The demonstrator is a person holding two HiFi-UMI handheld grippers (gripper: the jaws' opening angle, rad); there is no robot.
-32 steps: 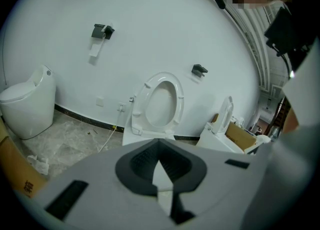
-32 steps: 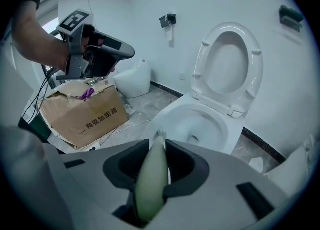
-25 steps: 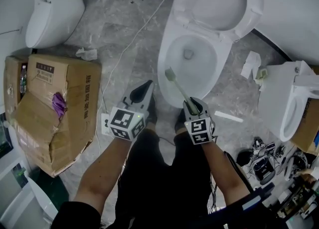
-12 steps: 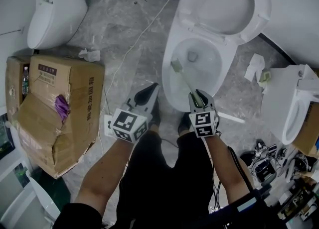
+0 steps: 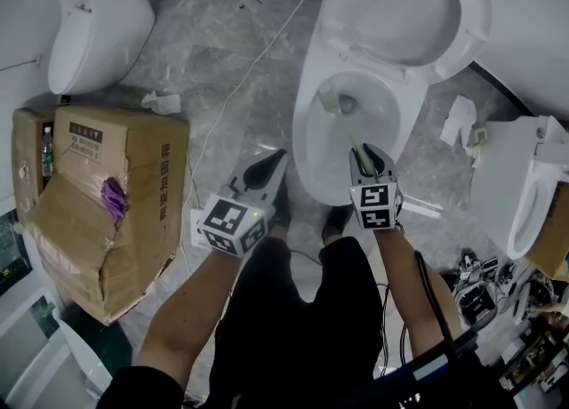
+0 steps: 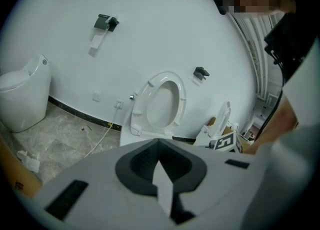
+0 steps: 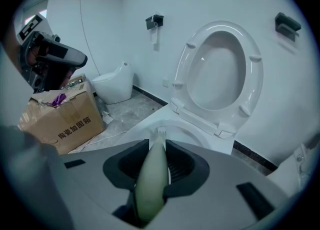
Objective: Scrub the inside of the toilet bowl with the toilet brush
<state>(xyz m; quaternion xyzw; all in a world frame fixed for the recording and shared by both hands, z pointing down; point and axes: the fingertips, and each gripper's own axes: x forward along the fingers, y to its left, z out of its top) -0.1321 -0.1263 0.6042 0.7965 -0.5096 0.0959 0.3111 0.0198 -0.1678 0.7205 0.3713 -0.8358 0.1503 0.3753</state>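
The white toilet bowl (image 5: 313,145) stands open ahead of me, its seat and lid (image 5: 418,16) raised. My right gripper (image 5: 366,155) hovers over the bowl's front rim, shut on the pale green handle of the toilet brush (image 7: 151,179). The brush head (image 5: 330,101) is down inside the bowl at its left wall, beside the drain. In the right gripper view the handle runs out between the jaws toward the bowl (image 7: 186,133). My left gripper (image 5: 266,167) is shut with nothing in it, just left of the bowl's base; its view looks at the raised seat (image 6: 161,101).
A torn cardboard box (image 5: 107,194) sits on the floor at left, with a second white fixture (image 5: 93,20) behind it. Another toilet (image 5: 524,176) stands at right. A white cable (image 5: 240,78) and crumpled paper (image 5: 160,101) lie on the floor; tangled gear (image 5: 480,283) is at lower right.
My right gripper has pushed forward and to the right, carrying the brush head from over the bowl's front-left rim down into the bowl. The left gripper has barely moved.
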